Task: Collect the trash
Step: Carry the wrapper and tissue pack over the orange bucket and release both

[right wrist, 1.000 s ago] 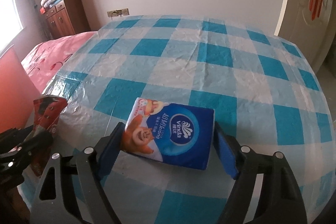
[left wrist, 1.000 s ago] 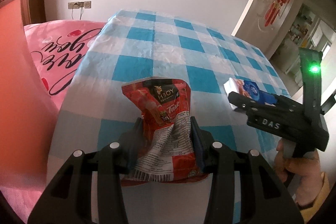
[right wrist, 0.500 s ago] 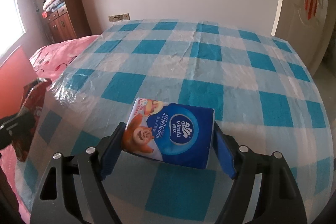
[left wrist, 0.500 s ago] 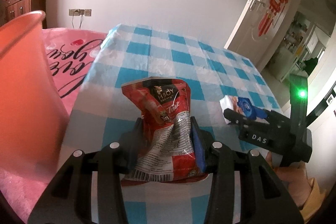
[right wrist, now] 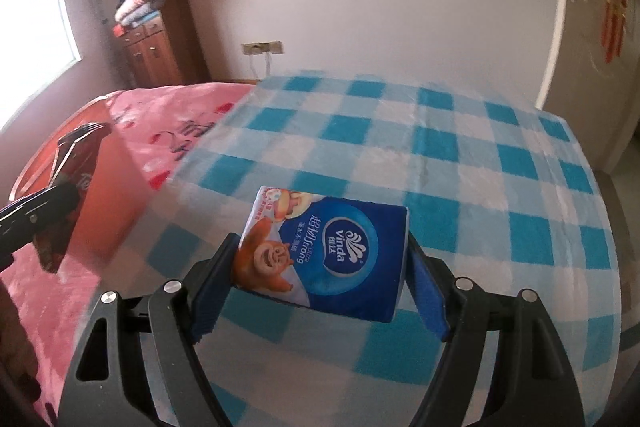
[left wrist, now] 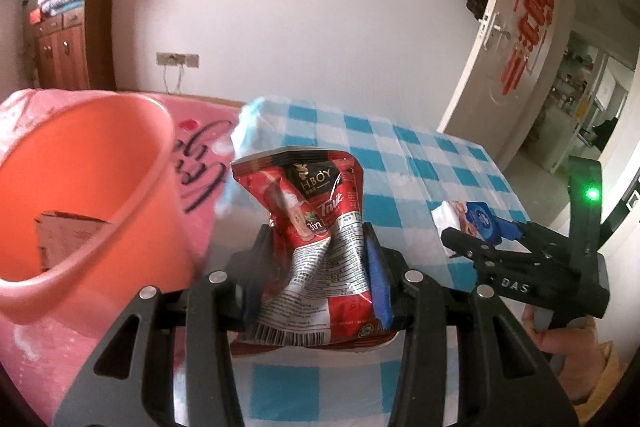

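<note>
Step in hand: carrying trash to the orange bucket.
Left gripper: clenched on a crumpled red snack packet, long axis upright, top edge pointing away and up, held just right of the bucket rim.
Right gripper: grasping a blue tissue pack, lying flat, long axis across the jaws, above the checked tablecloth.
Next move, by judgement: bring the packet over the bucket mouth, then release.

Orange bucket cut off at left edge, its contents unclear.
</note>
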A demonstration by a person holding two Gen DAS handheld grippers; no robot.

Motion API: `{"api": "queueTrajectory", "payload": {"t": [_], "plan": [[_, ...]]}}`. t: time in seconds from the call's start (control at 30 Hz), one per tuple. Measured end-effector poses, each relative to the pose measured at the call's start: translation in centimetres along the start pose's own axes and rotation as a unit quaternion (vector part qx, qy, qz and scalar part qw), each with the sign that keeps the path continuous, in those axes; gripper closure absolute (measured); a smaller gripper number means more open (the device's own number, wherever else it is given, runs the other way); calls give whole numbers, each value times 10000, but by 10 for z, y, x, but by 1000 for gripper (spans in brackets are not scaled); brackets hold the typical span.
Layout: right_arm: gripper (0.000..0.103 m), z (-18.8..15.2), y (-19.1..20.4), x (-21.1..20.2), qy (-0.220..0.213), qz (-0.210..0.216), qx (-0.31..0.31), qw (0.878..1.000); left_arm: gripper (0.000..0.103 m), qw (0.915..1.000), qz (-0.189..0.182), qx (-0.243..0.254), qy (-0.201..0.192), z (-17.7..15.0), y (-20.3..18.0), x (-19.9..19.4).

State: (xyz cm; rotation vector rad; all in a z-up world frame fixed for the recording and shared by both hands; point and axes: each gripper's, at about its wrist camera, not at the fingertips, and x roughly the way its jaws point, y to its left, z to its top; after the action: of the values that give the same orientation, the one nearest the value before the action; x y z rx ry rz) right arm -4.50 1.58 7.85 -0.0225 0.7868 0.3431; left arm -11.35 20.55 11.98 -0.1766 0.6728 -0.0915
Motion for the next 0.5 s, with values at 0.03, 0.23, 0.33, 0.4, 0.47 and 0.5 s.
{"api": "queueTrajectory", "payload": {"t": [0.03,0.23,0.33,0.4,0.47,0.5], "plan": [[25,3,6,-2,-4,69,-44,10000,58,10000,40,4,-42,2,2,-4],[25,20,51,-18,-84,534,-391,9978,58,9988,350,-47,-334,11,23,-32],[25,32,75,-25,-127,796,-567,9951,58,9976,478,-136,-475,15,39,-45],[25,39,89,-28,-153,945,-659,9932,58,9967,564,-190,-555,17,47,-53],[25,47,102,-29,-166,1097,-732,9911,58,9954,680,-247,-634,19,58,-60],[25,51,110,-30,-174,1184,-785,9897,58,9949,716,-273,-655,20,61,-62]]}}
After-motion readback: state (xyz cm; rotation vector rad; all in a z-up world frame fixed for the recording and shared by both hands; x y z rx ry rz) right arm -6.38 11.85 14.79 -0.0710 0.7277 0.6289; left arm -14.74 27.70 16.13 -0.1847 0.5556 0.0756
